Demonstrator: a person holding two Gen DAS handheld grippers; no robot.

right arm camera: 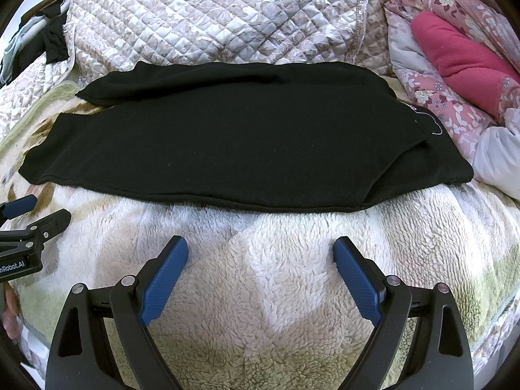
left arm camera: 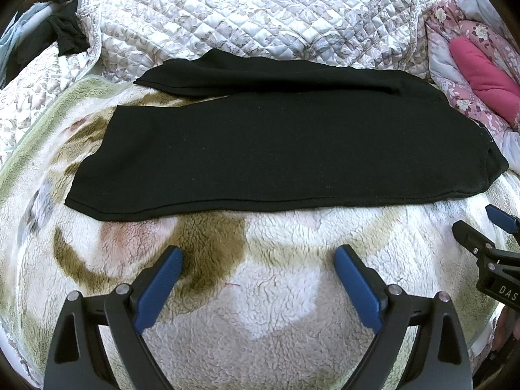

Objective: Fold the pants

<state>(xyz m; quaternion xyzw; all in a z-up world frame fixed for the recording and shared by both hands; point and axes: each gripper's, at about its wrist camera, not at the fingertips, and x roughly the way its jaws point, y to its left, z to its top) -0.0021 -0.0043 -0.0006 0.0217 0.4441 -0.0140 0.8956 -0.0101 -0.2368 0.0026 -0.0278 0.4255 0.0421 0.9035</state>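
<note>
Black pants (left arm camera: 276, 143) (right arm camera: 234, 143) lie flat across a fleece blanket, legs pointing left and waist at the right, one leg partly over the other. My left gripper (left arm camera: 258, 260) hovers open over bare fleece just short of the pants' near hem, with nothing between its blue pads. In the right wrist view my right gripper (right arm camera: 260, 253) is open in the same way, short of the near edge. Each gripper shows at the side of the other's view: the right gripper (left arm camera: 481, 227) at the right edge, the left gripper (right arm camera: 39, 211) at the left edge, both open.
The fleece blanket (left arm camera: 260, 308) with brown and green patches covers the bed. A quilted grey-white bedspread (left arm camera: 253, 9) rises behind the pants. A pink floral duvet with a magenta lining (right arm camera: 461, 61) lies at the right. Dark clothes (left arm camera: 65, 35) hang at the far left.
</note>
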